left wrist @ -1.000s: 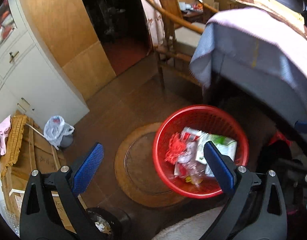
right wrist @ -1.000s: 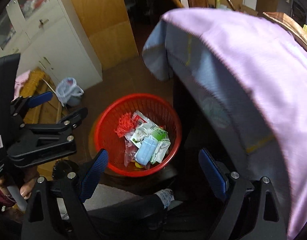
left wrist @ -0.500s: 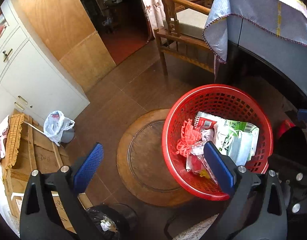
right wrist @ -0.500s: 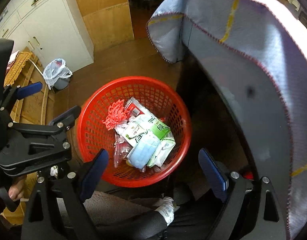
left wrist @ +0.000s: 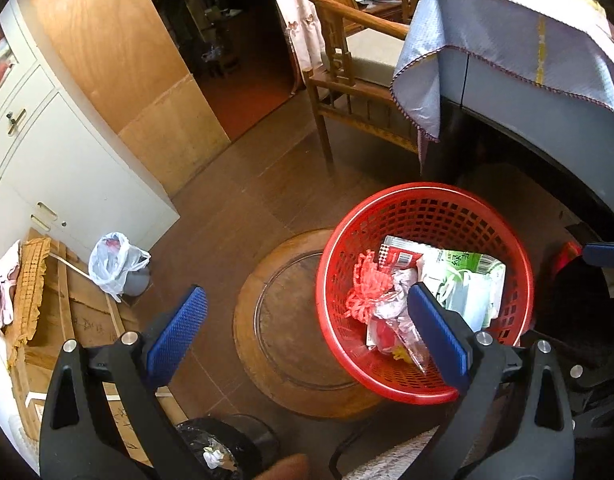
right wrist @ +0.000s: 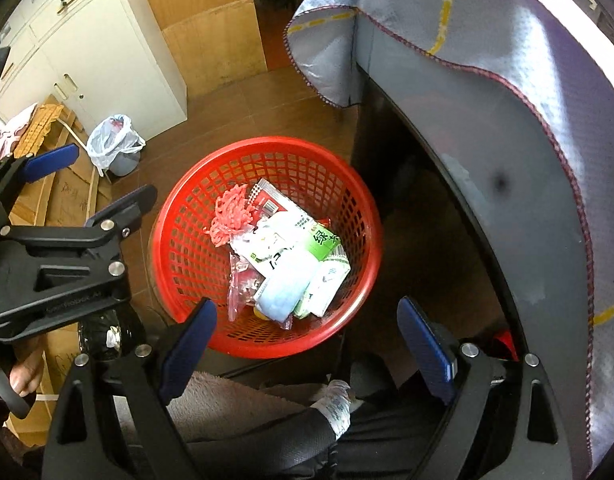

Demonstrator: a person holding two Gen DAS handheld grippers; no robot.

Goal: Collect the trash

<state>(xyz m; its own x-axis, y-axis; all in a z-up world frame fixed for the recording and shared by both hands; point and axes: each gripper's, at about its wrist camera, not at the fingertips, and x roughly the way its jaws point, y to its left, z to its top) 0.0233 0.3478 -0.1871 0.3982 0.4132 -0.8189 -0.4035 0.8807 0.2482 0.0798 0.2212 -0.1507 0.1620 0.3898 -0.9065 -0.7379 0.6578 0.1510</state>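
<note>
A red basket (left wrist: 427,208) sits partly masked in the left wrist view, its near rim at 5 o'clock covered by a blue finger pad (left wrist: 435,332) of the left gripper (left wrist: 303,332). Wrappers (right wrist: 283,256) inside overlap, so lower pieces stay hidden and their print is too small to read. A draped table (right wrist: 507,100) runs off the right wrist frame at 3 o'clock. A cabinet (left wrist: 47,160) is cut at 9 o'clock. The contents of a white plastic bag (right wrist: 113,140) at 10 o'clock cannot be told.
</note>
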